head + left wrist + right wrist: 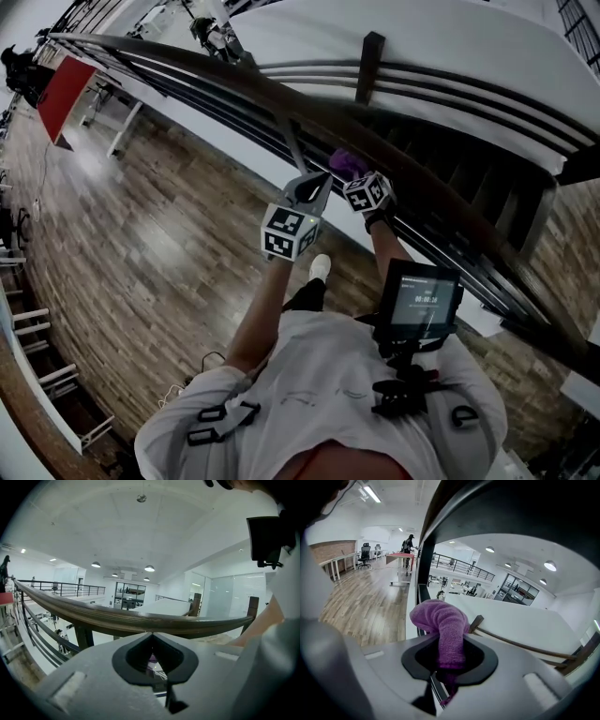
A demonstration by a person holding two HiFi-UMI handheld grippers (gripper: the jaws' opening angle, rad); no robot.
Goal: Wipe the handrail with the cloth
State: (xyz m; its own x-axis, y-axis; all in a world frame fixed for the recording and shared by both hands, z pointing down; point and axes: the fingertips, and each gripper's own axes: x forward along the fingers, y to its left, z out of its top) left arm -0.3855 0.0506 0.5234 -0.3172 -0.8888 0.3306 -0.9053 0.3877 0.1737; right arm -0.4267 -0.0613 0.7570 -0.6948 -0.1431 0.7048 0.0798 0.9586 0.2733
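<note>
The dark wooden handrail runs from upper left to lower right in the head view. A purple cloth rests against it. My right gripper is shut on that cloth, just on the near side of the rail. In the right gripper view the cloth bulges out between the jaws of the right gripper, and the handrail arcs dark and close overhead. My left gripper is beside the right one, shut with nothing held. In the left gripper view the left gripper points just under the handrail.
Thin dark rails and a post run below the handrail, with an open drop beyond. A wooden floor spreads to the left, with a red table far off. A small screen hangs at the person's chest.
</note>
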